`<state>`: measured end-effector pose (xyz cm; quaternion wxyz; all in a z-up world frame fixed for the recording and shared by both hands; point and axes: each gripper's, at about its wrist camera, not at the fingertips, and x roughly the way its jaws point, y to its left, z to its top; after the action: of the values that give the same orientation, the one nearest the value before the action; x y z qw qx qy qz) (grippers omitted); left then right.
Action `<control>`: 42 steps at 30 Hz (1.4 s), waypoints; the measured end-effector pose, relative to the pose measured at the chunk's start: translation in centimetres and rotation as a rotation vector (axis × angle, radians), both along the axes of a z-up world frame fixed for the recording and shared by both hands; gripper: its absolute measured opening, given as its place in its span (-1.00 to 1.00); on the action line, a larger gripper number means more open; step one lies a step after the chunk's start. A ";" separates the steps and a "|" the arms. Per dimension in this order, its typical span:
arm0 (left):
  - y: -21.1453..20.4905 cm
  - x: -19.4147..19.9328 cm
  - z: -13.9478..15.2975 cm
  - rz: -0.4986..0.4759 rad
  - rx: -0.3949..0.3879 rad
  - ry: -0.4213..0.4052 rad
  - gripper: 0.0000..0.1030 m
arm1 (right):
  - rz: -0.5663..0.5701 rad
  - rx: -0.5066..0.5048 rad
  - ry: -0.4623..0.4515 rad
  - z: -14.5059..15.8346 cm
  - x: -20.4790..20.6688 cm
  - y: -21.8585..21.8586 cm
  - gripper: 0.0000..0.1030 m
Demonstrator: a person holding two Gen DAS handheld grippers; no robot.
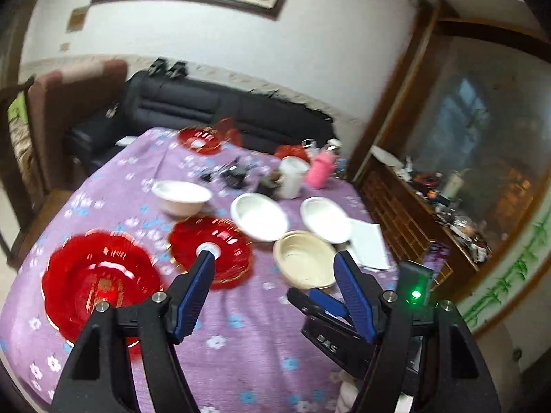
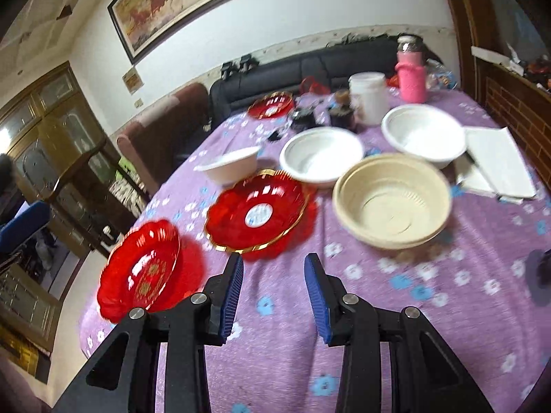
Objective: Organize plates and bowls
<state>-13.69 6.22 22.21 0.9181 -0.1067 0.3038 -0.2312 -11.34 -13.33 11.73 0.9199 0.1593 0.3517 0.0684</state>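
A purple cloth (image 2: 344, 327) covers the table. On it lie red plates (image 2: 256, 215), white bowls (image 2: 322, 158) and a beige bowl (image 2: 392, 199). Above, the left gripper (image 1: 275, 261) and right gripper (image 2: 273, 268) are both open and empty.

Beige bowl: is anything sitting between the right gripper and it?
Nothing visible. From the right gripper, open and empty, only bare purple tablecloth lies before the beige bowl. The gold-rimmed red plate sits off to the bowl's left, out of that line.
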 end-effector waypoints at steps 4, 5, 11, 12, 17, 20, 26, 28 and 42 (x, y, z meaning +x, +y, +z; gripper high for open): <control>-1.4 -1.7 4.1 -0.023 0.073 -0.108 0.49 | -0.014 -0.012 -0.044 2.9 -0.2 -1.5 -0.22; -1.4 -1.9 4.8 -0.022 0.085 -0.131 0.57 | -0.019 -0.018 -0.055 3.6 -0.2 -1.7 -0.22; -0.3 -2.1 7.1 0.060 0.207 -0.286 0.72 | -0.061 -0.034 -0.141 8.8 0.0 -3.5 -0.14; 0.1 -1.7 6.9 0.075 0.219 -0.286 0.72 | -0.069 -0.035 -0.155 9.4 0.0 -3.9 -0.03; 2.7 3.4 3.0 0.134 0.214 -0.145 0.72 | -0.087 -0.034 -0.144 8.8 1.3 -3.9 0.10; 4.5 7.0 -0.1 0.158 0.184 -0.023 0.72 | -0.070 0.002 -0.065 5.7 3.1 -3.2 0.10; 5.5 13.8 -6.1 0.173 0.210 0.154 0.72 | -0.022 0.096 0.088 -1.4 7.2 -0.8 0.10; 5.1 15.7 -7.6 0.172 0.220 0.200 0.72 | -0.013 0.123 0.127 -3.4 8.3 -0.2 0.10; 2.4 25.0 -16.3 0.168 0.274 0.420 0.72 | -0.059 0.192 0.225 -10.6 14.1 0.6 0.11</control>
<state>11.27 8.65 5.96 0.8568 -0.0517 0.5062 -0.0838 2.75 -12.72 1.14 0.8568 0.2633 0.4397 0.0565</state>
